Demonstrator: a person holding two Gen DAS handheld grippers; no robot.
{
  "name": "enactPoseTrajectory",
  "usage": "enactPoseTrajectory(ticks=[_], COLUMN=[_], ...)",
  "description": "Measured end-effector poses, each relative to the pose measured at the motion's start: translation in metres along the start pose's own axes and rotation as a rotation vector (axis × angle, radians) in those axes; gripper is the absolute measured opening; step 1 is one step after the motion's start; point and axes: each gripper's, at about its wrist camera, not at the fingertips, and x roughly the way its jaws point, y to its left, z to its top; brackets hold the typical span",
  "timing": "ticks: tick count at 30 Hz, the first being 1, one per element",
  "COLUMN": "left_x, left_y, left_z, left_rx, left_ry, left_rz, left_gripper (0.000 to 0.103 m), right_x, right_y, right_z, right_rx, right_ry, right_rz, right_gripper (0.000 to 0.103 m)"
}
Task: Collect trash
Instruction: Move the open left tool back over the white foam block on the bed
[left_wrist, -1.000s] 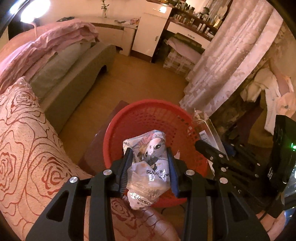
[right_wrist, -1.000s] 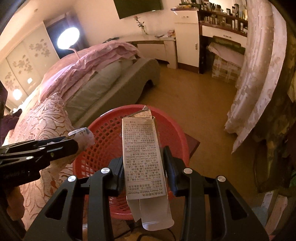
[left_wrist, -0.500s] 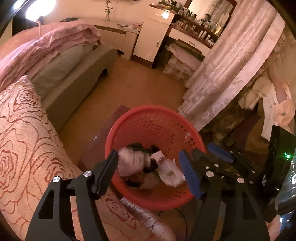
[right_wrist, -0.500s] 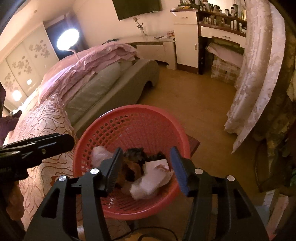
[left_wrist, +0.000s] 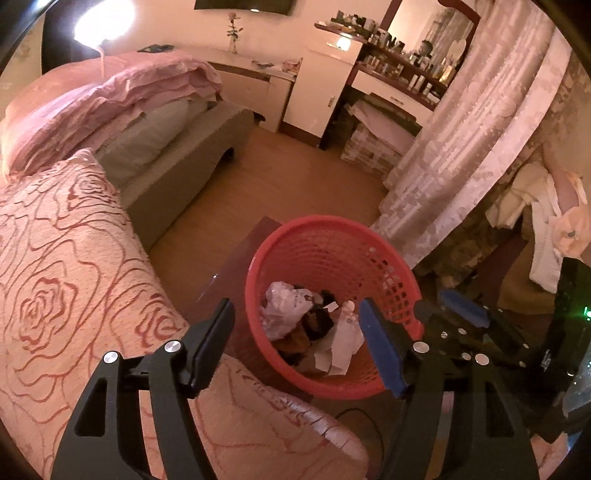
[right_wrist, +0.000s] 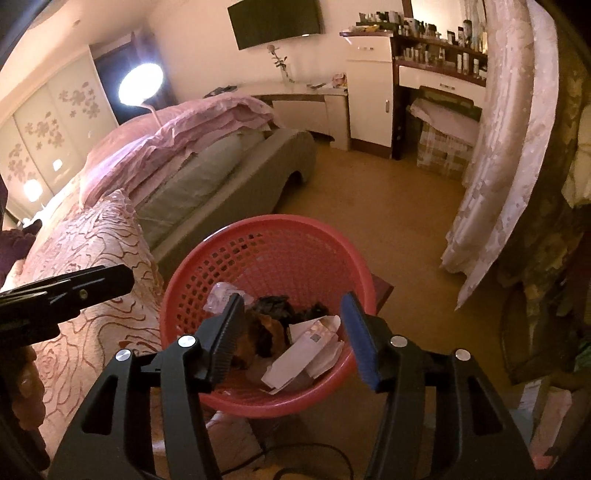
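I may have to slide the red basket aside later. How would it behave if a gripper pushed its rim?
The red basket is probably light: thin perforated plastic holding only wrappers and a flattened carton. Its narrowing base and wide rim suggest that a push at the rim may tip it rather than slide it. The mesh wall would likely flex a little.

Not much lettering is showing here. Dark print is sitting on the crumpled plastic wrapper (left_wrist: 286, 308) in the red basket (left_wrist: 391, 258), too small to read. The white carton (right_wrist: 308, 345) is showing a small square mark, also unreadable.
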Motion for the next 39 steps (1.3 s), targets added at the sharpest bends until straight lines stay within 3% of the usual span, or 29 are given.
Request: enactPoseTrajectory(ticks=[16,30,39], left_x=[-0.051,-0.091,-0.123], left_y=[0.014,0.033,0.072], left_z=[-0.026,-0.061,-0.084], left_rx=[-0.006,0.002,-0.041], left_ry=[-0.092,-0.128,-0.135], left_rz=[0.107,0.286,0.405], left_gripper=[0.074,0.081,0.083], right_x=[-0.048,-0.071,-0.069], right_y=[0.028,0.055,0.072], right_z=[-0.010,-0.021,-0.029], right_rx=[-0.023,-0.052,-0.080], right_ry=[-0.075,-0.108,-0.092], right_rz=[0.030,0.070,0.103], right_gripper=[0.067,0.080,0.084])
